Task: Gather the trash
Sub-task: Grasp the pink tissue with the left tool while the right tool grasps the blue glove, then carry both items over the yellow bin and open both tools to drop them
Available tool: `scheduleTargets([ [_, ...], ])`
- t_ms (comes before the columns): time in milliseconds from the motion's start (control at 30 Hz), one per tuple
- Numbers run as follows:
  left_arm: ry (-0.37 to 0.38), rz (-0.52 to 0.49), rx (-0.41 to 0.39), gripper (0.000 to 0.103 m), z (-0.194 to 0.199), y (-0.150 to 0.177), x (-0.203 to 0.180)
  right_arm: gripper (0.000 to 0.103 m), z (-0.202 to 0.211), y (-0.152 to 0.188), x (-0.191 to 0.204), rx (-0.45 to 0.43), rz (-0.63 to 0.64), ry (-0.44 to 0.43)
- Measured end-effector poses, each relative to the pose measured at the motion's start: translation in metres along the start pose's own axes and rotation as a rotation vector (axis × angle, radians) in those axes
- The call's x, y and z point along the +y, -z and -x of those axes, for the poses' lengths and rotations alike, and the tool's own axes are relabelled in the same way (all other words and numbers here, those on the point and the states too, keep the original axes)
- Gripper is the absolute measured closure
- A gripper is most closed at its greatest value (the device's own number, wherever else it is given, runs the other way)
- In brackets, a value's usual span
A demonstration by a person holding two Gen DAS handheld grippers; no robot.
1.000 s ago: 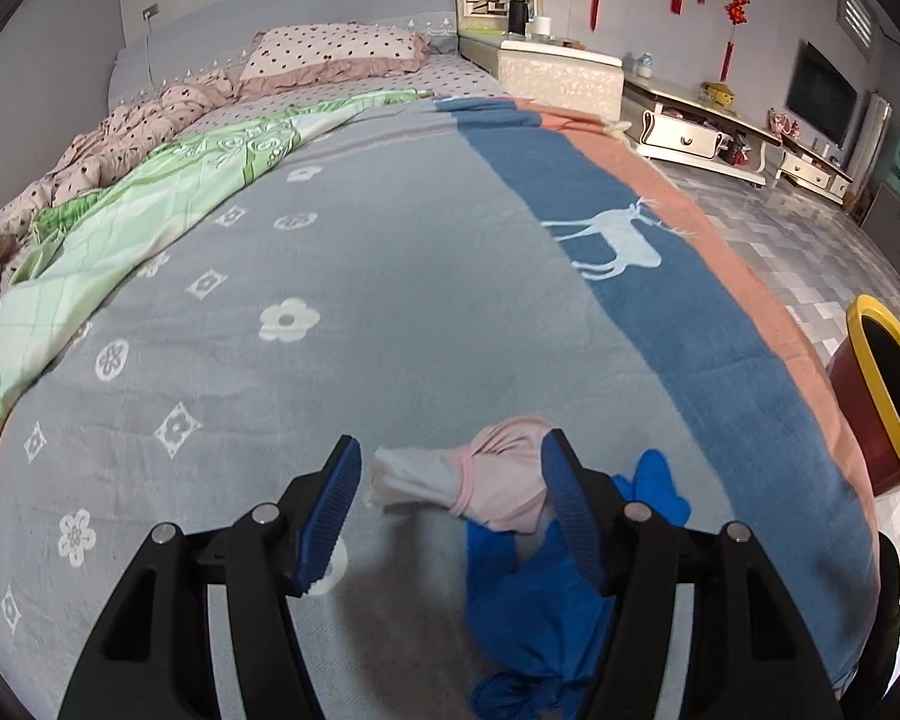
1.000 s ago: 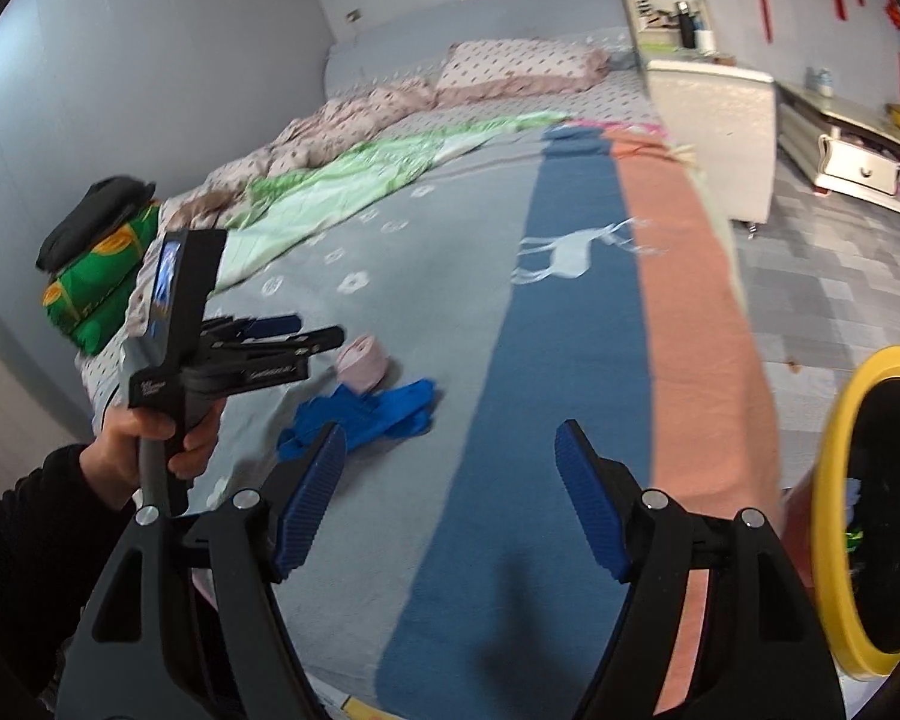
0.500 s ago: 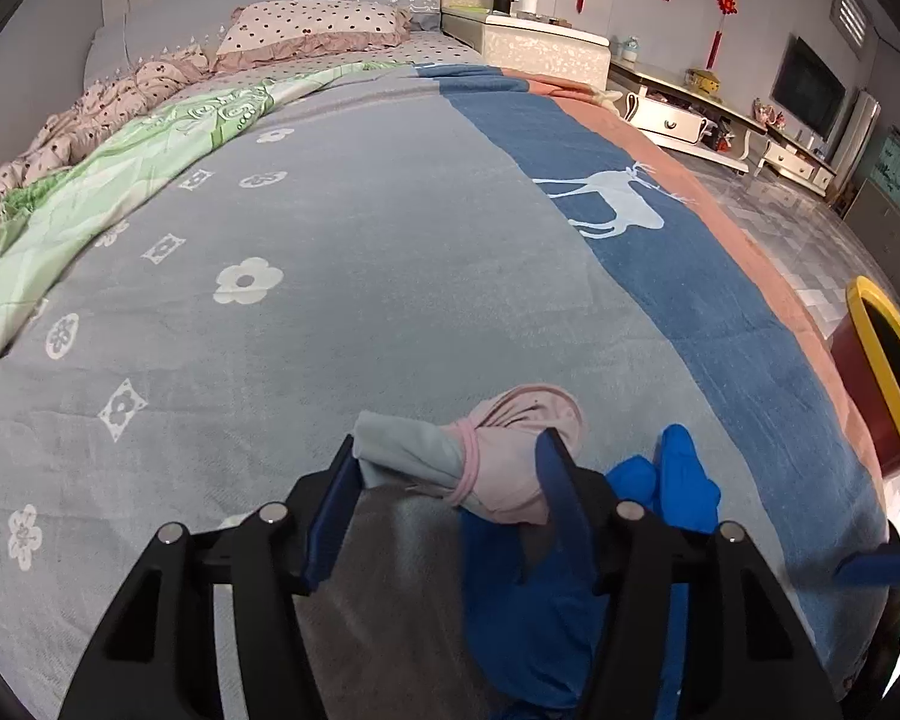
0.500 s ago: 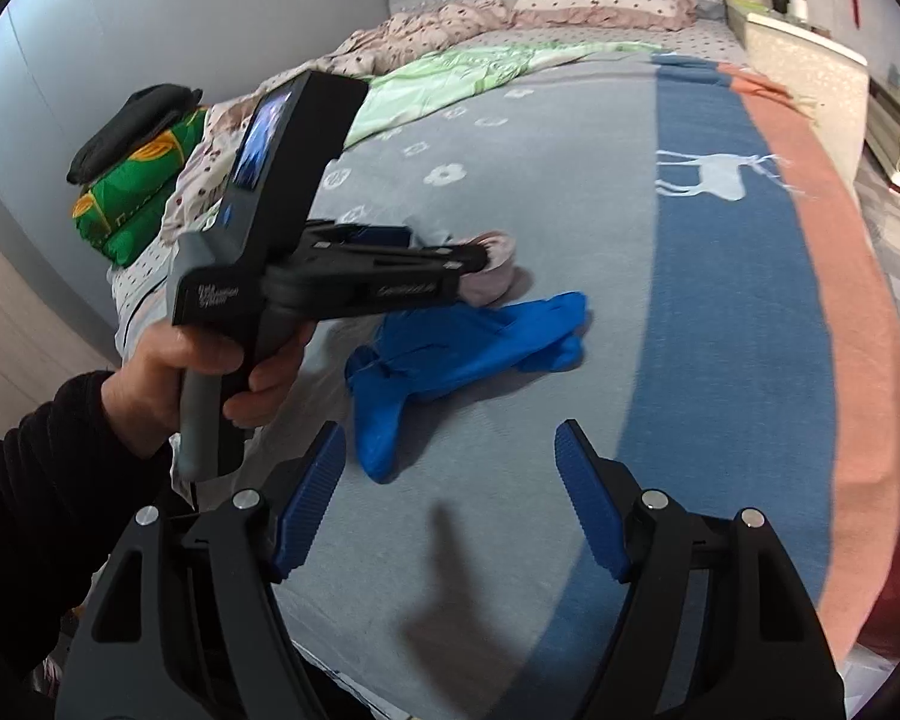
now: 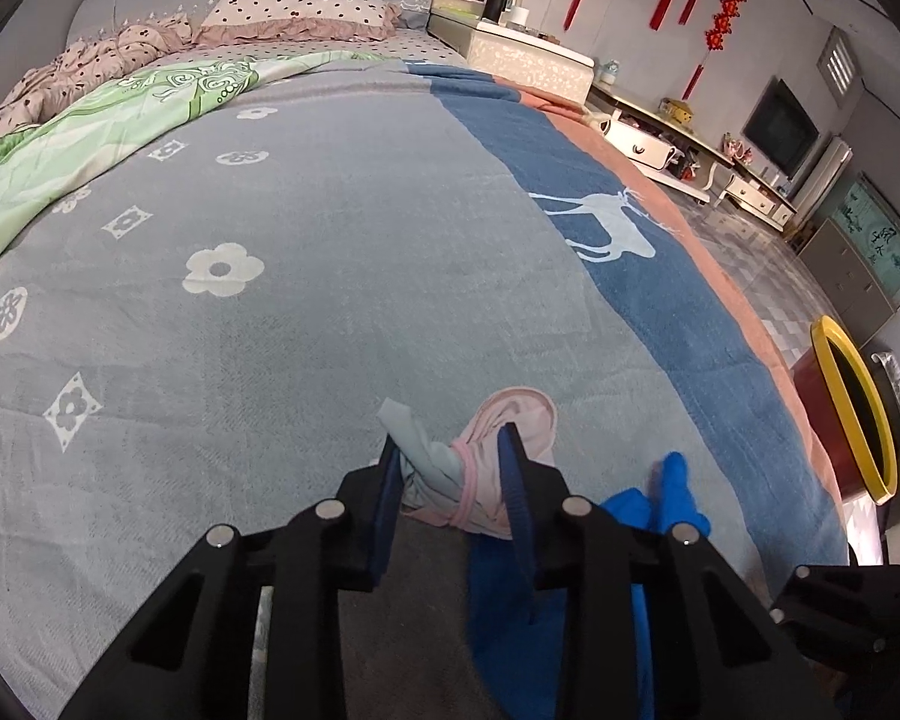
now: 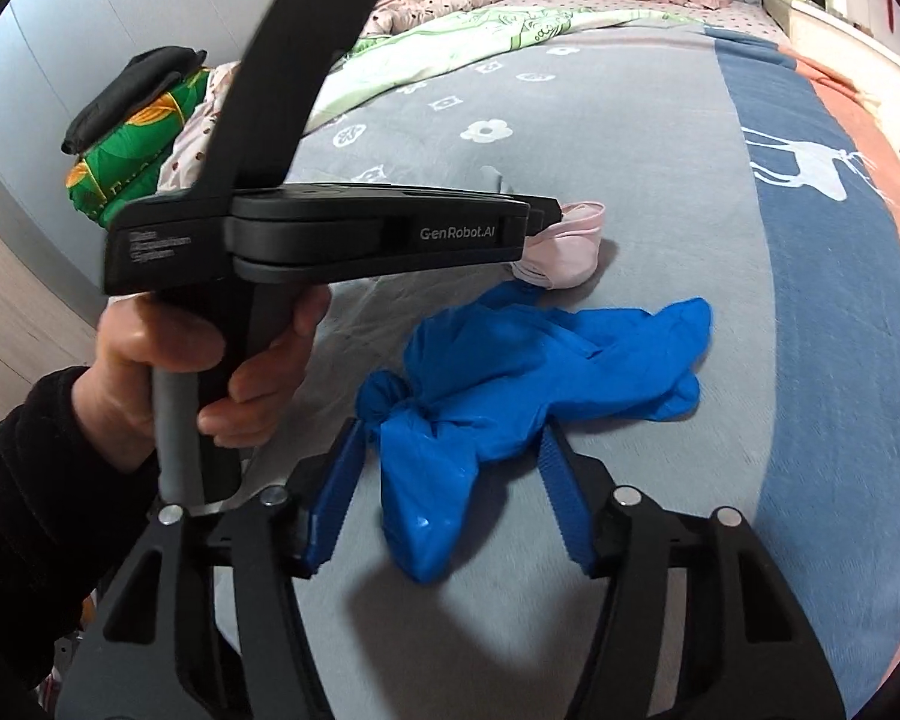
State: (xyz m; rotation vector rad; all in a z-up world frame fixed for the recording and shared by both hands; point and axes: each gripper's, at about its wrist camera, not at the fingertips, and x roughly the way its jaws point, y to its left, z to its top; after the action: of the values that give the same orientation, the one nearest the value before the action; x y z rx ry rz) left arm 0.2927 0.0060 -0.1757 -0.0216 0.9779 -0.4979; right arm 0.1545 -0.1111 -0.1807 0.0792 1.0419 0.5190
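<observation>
A pink and grey knotted bundle [image 5: 480, 468] lies on the grey bedspread [image 5: 306, 324]. My left gripper [image 5: 453, 456] is shut on the bundle; it also shows in the right wrist view [image 6: 546, 222], with the bundle [image 6: 564, 252] at its tip. A crumpled blue plastic glove [image 6: 510, 384] lies just in front of my right gripper [image 6: 450, 468], which is open with the glove's knotted end between its fingers. The glove also shows in the left wrist view [image 5: 660, 510], to the right of the bundle.
A red bin with a yellow rim [image 5: 852, 414] stands on the floor off the bed's right side. A folded green blanket stack [image 6: 132, 144] sits at the bed's left. Pillows [image 5: 300, 18] and a green quilt [image 5: 120, 120] lie at the far end.
My left gripper has closed on the pink bundle. My right gripper has moved down and forward until the blue glove's end sits between its fingers, which have narrowed.
</observation>
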Motion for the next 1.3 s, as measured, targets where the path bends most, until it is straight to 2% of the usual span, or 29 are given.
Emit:
scheduleTargets([
  [133,0.013,0.001,-0.004,0.075,0.000,0.001,0.002,0.061,-0.010,-0.002,0.000,0.018,0.010,0.016],
  [233,0.023,0.015,-0.006,0.078,0.000,0.001,0.005,0.086,-0.010,-0.002,-0.005,0.025,0.001,0.043],
  [300,0.024,0.026,-0.009,0.081,0.001,0.000,0.007,0.095,-0.008,0.000,-0.010,0.029,-0.016,0.041],
  [433,0.006,0.022,-0.017,0.087,0.004,-0.002,0.004,0.098,0.008,0.006,-0.017,0.010,-0.024,0.044],
  [467,-0.004,0.024,-0.020,0.093,0.005,-0.002,0.005,0.099,0.014,0.007,-0.017,0.002,-0.024,0.042],
  [733,-0.040,0.004,-0.018,0.094,0.013,0.000,-0.005,0.099,0.073,0.022,-0.024,-0.076,-0.037,0.044],
  [1067,-0.017,-0.025,-0.055,0.095,0.041,0.001,-0.031,0.099,0.129,0.032,-0.039,-0.181,-0.085,0.062],
  [1300,0.008,-0.056,-0.116,0.095,0.073,-0.006,-0.060,0.099,0.179,0.044,-0.057,-0.277,-0.127,0.102],
])
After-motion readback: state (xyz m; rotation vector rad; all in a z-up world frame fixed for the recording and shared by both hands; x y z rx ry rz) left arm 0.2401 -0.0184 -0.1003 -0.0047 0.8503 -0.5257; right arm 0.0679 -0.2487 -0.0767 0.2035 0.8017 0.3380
